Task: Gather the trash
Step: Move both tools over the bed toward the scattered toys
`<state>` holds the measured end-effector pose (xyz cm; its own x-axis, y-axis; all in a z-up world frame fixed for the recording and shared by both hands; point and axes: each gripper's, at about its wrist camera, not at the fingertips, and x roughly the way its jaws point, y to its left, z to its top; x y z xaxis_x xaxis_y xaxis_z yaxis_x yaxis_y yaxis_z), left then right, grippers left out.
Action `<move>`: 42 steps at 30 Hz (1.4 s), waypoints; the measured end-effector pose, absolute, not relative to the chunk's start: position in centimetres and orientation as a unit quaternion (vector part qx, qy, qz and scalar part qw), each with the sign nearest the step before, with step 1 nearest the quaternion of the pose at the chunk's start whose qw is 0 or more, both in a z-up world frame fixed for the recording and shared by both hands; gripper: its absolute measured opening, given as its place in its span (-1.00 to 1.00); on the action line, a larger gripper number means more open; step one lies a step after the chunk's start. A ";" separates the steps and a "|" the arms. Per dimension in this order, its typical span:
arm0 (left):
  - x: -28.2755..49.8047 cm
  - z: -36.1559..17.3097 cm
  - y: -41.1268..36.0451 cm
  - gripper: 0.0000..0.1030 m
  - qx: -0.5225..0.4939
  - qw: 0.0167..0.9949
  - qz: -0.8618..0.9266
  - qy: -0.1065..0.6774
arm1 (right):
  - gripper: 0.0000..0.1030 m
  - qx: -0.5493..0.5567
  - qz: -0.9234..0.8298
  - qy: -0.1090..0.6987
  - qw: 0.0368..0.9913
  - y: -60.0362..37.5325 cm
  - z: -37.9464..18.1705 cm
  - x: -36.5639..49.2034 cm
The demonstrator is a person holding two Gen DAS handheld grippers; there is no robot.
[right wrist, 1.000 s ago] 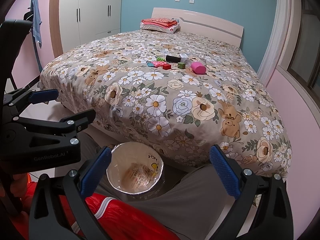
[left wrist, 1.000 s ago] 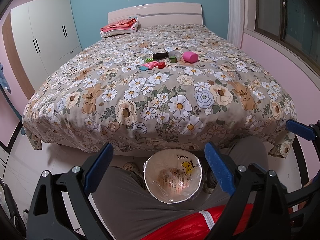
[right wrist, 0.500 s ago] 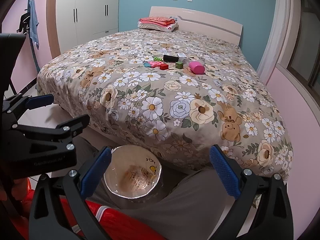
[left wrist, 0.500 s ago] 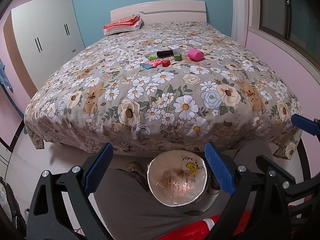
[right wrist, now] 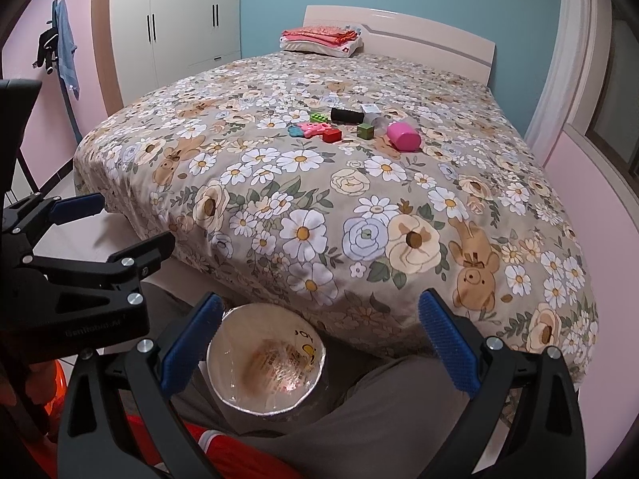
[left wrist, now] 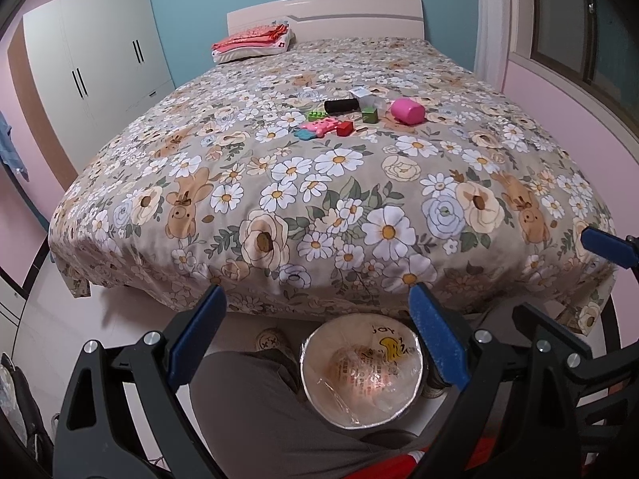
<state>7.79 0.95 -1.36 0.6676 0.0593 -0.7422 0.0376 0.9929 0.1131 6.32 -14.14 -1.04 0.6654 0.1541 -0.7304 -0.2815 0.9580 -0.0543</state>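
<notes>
A white lined trash bin [left wrist: 351, 329] [right wrist: 249, 323] stands on the floor at the foot of the bed, between a person's grey-trousered legs, with crumpled wrappers inside. My left gripper [left wrist: 315, 335] hangs open above it, empty. My right gripper [right wrist: 319, 343] is open and empty too, just right of the bin. Far up the floral bedspread [left wrist: 339, 207] lies a cluster: a pink cup [left wrist: 407, 111] [right wrist: 403, 135], a black cylinder [left wrist: 340, 105], a green cube [left wrist: 369, 115], a red block [left wrist: 345, 128], a pink toy [left wrist: 319, 125] and a clear wrapper [left wrist: 361, 94].
Folded red clothes on a pillow [left wrist: 251, 42] lie by the headboard. A white wardrobe [left wrist: 96, 68] fills the left wall. A pink wall and window ledge [left wrist: 579, 92] run close along the bed's right side. White floor [left wrist: 131, 315] shows left of the legs.
Both grippers have lifted and tilted a little, so the bed and bin sit lower in view. Jaws stayed open and nothing was picked up.
</notes>
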 end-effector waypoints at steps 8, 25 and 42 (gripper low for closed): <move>13.2 -2.0 1.9 0.76 0.054 0.907 0.009 0.417 | 0.94 -0.077 0.103 0.399 0.908 -14.9 -1.3 11.5; 28.1 -4.1 3.2 0.76 0.036 0.897 -0.040 0.439 | 0.94 -0.059 0.074 0.403 0.910 -18.3 -1.5 26.1; 46.1 -9.4 3.5 0.76 0.152 0.877 -0.159 0.428 | 0.94 -0.056 0.073 0.469 0.879 -21.3 -7.7 42.9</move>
<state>46.12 3.52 -9.42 0.5828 -0.1492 -0.7988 0.4094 0.9030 0.1300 42.89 -21.33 -7.73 0.5499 0.0759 -0.8318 -0.1814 0.9829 -0.0303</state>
